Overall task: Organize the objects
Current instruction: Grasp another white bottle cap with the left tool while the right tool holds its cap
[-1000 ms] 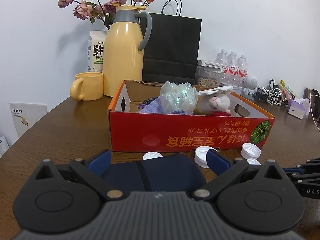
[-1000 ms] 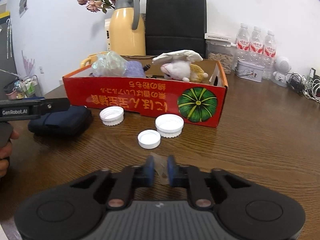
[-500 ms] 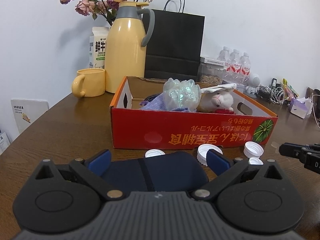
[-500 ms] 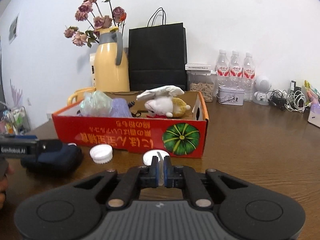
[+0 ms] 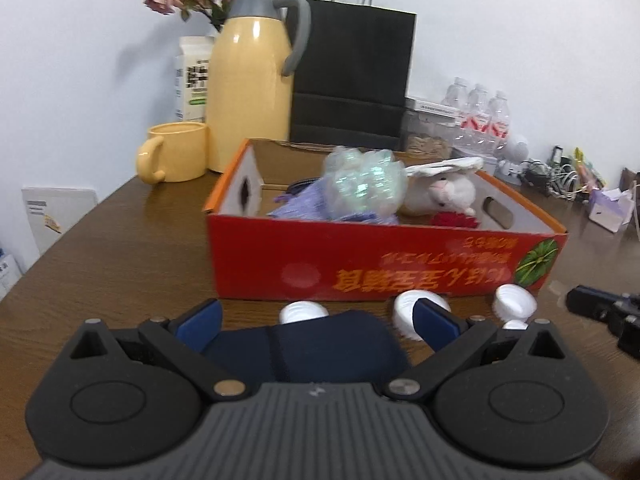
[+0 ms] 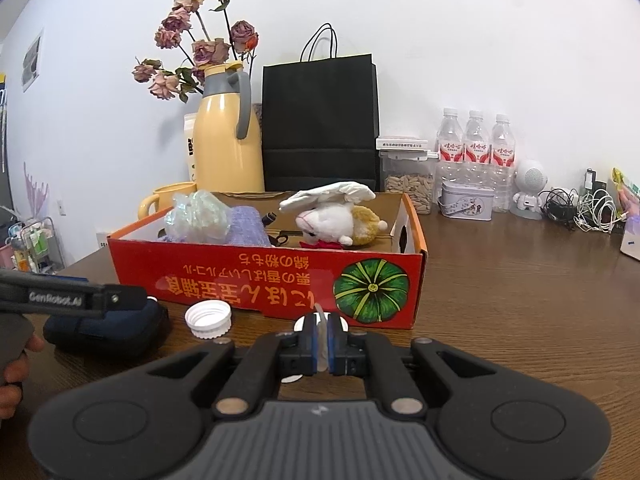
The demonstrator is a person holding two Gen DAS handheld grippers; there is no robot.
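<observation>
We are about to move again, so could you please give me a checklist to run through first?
1. Right tool shut on a thin pale piece: ok.
2. What that piece is: cannot tell.
3. Left tool open, fingers either side of the navy pouch: ok.
4. Red box has free floor beside the plush toy: ok.
5. All loose items boxed: not ok, a white cap lies on the table.
</observation>
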